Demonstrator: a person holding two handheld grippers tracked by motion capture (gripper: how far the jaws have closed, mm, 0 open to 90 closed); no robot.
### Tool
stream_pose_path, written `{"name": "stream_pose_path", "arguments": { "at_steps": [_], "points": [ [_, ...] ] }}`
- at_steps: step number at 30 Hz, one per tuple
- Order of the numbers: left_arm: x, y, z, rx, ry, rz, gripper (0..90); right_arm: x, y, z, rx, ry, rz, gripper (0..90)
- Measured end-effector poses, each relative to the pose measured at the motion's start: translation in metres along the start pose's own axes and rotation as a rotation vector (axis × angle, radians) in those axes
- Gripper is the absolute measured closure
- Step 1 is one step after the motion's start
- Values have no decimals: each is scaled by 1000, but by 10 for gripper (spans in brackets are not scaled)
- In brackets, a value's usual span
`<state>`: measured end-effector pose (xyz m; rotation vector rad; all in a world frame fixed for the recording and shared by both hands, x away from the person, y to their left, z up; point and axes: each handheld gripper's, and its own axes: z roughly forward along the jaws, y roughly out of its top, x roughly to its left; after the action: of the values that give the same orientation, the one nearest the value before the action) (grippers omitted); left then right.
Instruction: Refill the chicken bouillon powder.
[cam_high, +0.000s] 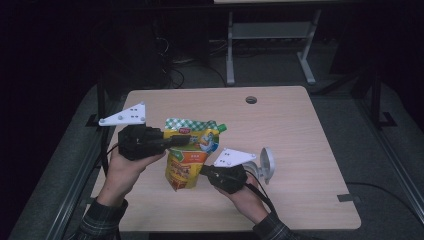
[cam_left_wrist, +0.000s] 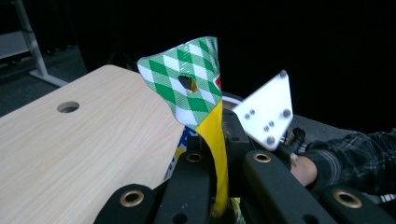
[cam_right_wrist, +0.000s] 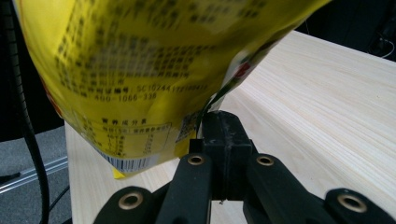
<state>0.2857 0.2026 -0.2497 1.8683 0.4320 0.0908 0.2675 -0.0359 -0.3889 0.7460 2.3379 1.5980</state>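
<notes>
Gripping pouch (cam_high: 191, 155); digits "400-1066-336".

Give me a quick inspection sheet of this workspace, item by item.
Surface: light wood table, round hole near the far edge.
Job's things: yellow pouch with a green checked top and green cap, held up between both grippers.
Clutter: a grey round object right of the right hand; what it is I cannot tell.
Grippers: left gripper shut on the pouch near its top; right gripper shut on a side edge.
Cables: one trails from the right gripper.
Surroundings: dark floor, a grey frame beyond.
</notes>
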Motion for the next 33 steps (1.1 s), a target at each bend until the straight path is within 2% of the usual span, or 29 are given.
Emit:
{"name": "stream_pose_path", "arguments": {
  "at_steps": [6, 13, 23, 33],
  "points": [
    [-1, 9, 9, 21, 2, 11, 900, 5, -5, 1, -24, 29, -17, 900],
    [6, 10, 20, 38, 0, -8, 900, 9, -8, 5, -22, 56, -29, 900],
    [12, 10, 40, 90, -31, -20, 900, 17, -16, 10, -35, 88, -58, 900],
    [10, 11, 59, 149, -61, -26, 900, 25, -22, 10, -48, 123, -81, 900]
  ]
}}
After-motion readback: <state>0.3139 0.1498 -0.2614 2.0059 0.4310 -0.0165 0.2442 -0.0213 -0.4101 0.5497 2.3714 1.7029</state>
